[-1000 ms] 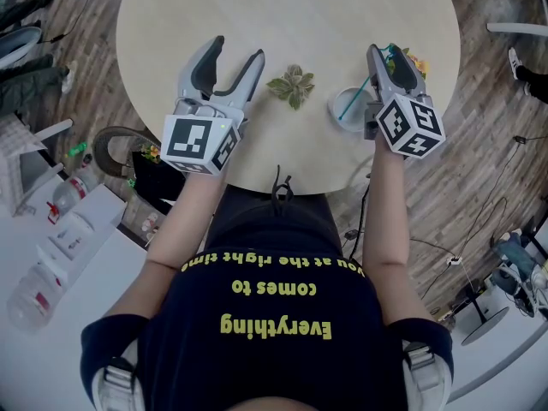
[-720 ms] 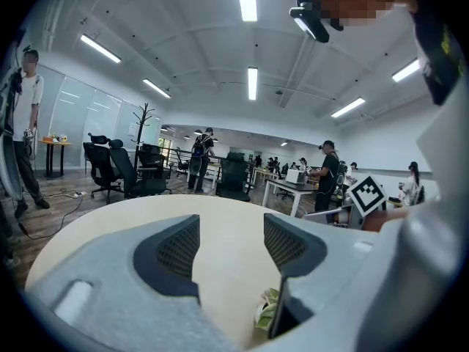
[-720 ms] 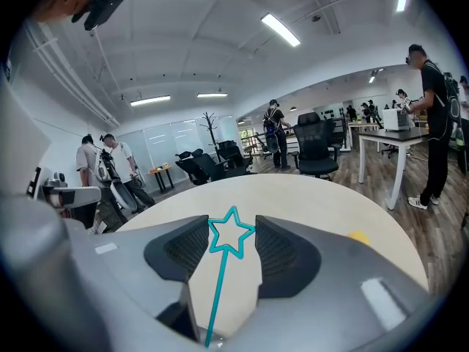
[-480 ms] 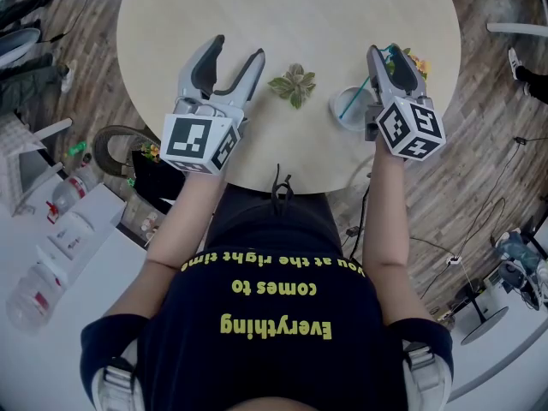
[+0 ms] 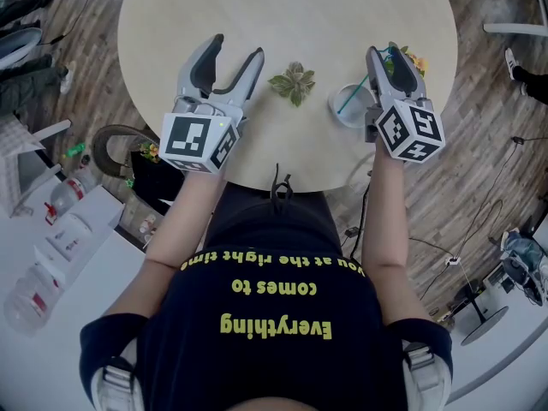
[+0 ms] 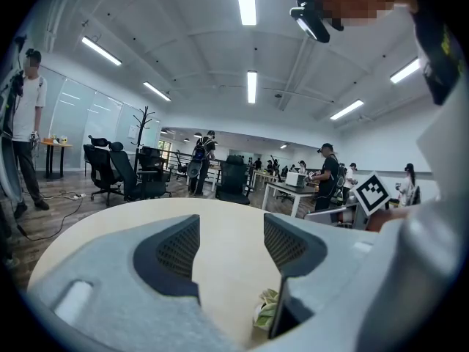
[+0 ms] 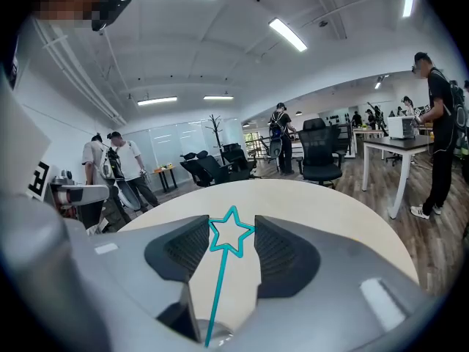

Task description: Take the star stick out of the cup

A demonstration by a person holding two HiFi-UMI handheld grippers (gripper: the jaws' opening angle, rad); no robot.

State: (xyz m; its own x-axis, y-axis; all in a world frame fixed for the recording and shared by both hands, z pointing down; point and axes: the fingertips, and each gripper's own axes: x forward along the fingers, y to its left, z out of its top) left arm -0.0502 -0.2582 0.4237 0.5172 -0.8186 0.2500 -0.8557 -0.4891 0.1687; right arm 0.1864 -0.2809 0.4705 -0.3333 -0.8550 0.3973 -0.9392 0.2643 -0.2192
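A clear cup point(image 5: 349, 107) stands on the round table near its right front edge. A teal star stick point(image 5: 354, 97) leans out of it. My right gripper point(image 5: 387, 58) is just right of the cup, and in the right gripper view the star point(image 7: 231, 232) sits between the jaws with its points touching both pads. The stick runs down to the cup rim point(image 7: 218, 339). My left gripper point(image 5: 235, 51) hovers open over the left front of the table with nothing between its jaws point(image 6: 231, 244).
A green leafy ornament point(image 5: 293, 83) lies on the beige table point(image 5: 282, 15) between the grippers and shows low in the left gripper view point(image 6: 267, 310). A small yellow-orange item point(image 5: 417, 62) sits behind the right gripper. Chairs, desks and people stand around the room.
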